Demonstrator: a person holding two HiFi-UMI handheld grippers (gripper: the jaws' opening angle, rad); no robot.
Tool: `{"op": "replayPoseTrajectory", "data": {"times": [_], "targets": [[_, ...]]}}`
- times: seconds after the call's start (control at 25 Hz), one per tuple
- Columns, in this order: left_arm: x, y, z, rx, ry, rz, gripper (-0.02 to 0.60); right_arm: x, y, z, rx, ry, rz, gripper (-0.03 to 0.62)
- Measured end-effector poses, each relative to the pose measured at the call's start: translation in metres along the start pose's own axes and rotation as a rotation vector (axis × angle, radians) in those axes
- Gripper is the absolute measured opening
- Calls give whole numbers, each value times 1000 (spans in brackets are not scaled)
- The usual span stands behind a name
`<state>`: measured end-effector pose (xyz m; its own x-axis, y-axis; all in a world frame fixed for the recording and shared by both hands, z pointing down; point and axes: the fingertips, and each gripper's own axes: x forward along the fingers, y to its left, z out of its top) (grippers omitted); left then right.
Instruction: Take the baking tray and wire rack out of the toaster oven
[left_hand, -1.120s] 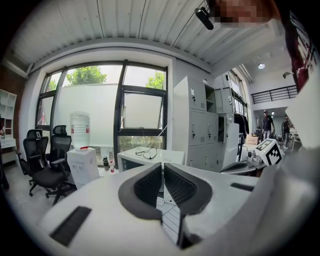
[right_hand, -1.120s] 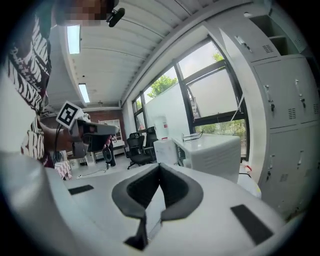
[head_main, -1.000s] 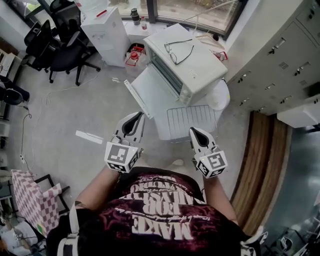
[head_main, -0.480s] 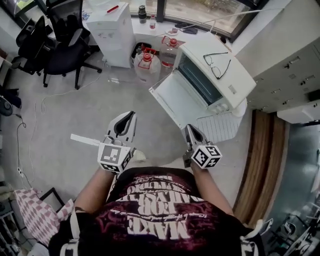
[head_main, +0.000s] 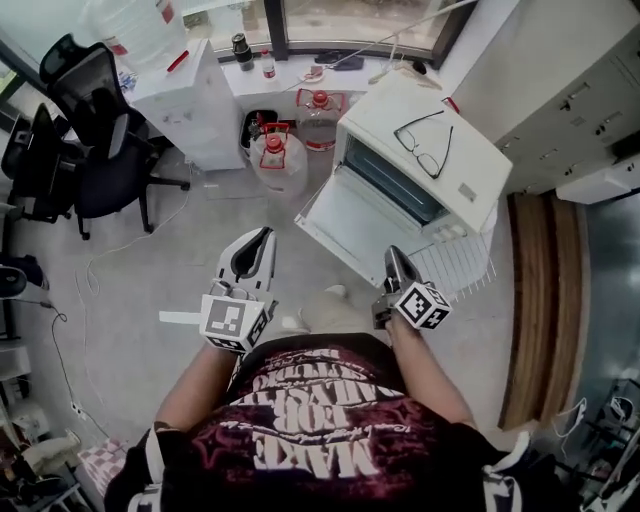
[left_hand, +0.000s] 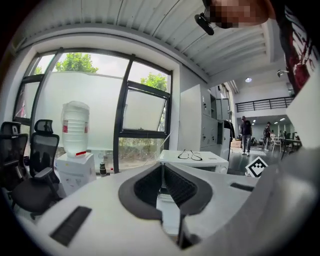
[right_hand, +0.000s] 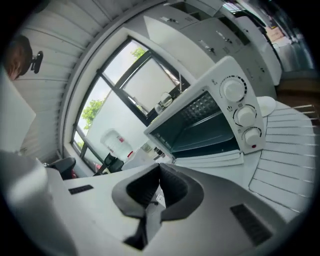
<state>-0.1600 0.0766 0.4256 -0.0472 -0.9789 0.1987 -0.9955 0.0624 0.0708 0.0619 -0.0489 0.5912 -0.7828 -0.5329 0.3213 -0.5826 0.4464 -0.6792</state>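
Both grippers sat low-center in head view, jaws pressed together w/ nothing between. L gripper (head_main: 262, 238) was left of center. R gripper (head_main: 392, 256) was right of center, just below the door (head_main: 350, 225), which hung open. Oven (head_main: 420, 150) stood upper right, glasses (head_main: 425, 135) on top. Rack (head_main: 455, 265) lay flat outside, at the oven's lower right, apart from both grippers. Tray: couldn't make out.

White toaster oven (head_main: 385, 105), door dropped open, white wire rack (head_main: 455, 265) apparently lying flat just beside it.
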Motion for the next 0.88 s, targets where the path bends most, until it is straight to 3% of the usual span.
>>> {"op": "replayPoseTrajectory", "data": {"times": [0.24,0.4,0.56,0.72,0.88], "targets": [[57,32,21,50,54,-50,18,67,-49,22,160,-77,-104,6],[91,45,25,29,64,-66,18,109,-72,28,293,-97,-134,42],[111,40,11,46,121,-149,18,133,-107,20,516,-154,-199,104],[131,49,7,70,146,-230,18,145,-133,31,586,-266,-281,130],[149,61,14,117,143,-311,18,148,-145,36,645,-351,-358,101]]}}
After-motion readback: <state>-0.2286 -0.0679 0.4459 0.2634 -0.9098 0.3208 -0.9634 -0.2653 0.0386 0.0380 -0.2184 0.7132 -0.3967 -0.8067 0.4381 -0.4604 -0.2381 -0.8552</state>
